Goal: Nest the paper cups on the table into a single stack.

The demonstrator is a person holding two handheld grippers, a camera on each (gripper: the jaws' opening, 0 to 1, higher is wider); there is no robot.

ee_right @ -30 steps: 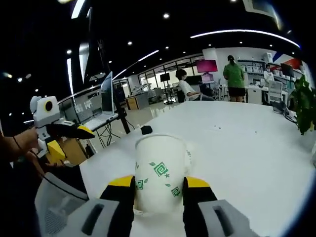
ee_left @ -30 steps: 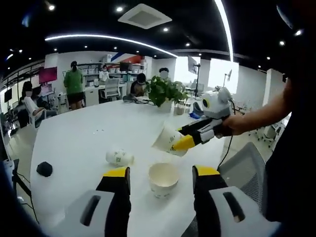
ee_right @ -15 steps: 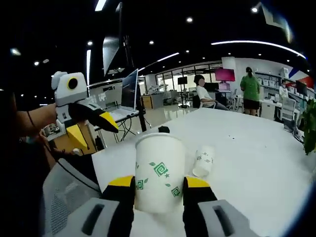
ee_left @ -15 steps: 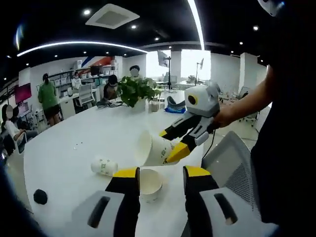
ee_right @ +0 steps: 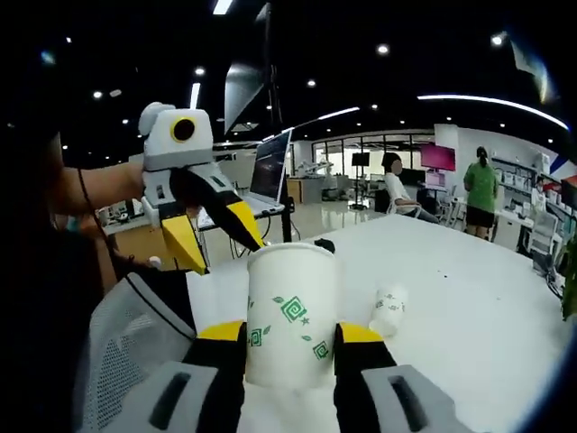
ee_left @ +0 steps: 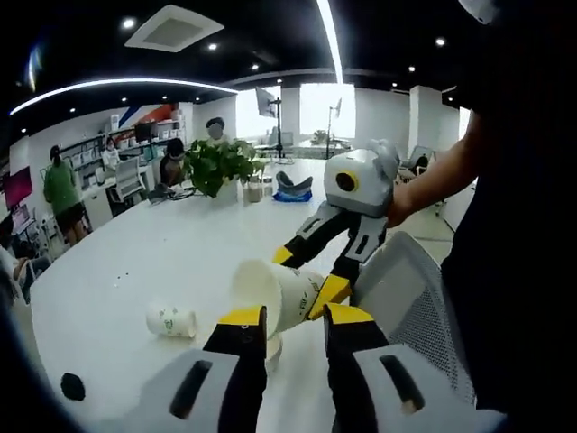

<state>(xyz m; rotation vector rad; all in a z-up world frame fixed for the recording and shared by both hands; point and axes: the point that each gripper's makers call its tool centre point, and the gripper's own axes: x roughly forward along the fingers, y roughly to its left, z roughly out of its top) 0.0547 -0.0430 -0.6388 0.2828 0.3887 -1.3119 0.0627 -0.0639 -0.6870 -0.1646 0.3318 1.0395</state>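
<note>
In the right gripper view, the right hand-held gripper pinches a white paper cup with green marks between its 2 yellow-tipped jaws at lower center, the cup upright in the frame with its rim toward the top. The left hand-held gripper enters at upper left with its jaws spread apart, holding nothing. A second cup lying on its side rests on the white counter at right of center.

In the left gripper view, the held cup appears tilted at center, mouth toward the left, just above a third cup standing on the counter between the left jaws at bottom center.
</note>
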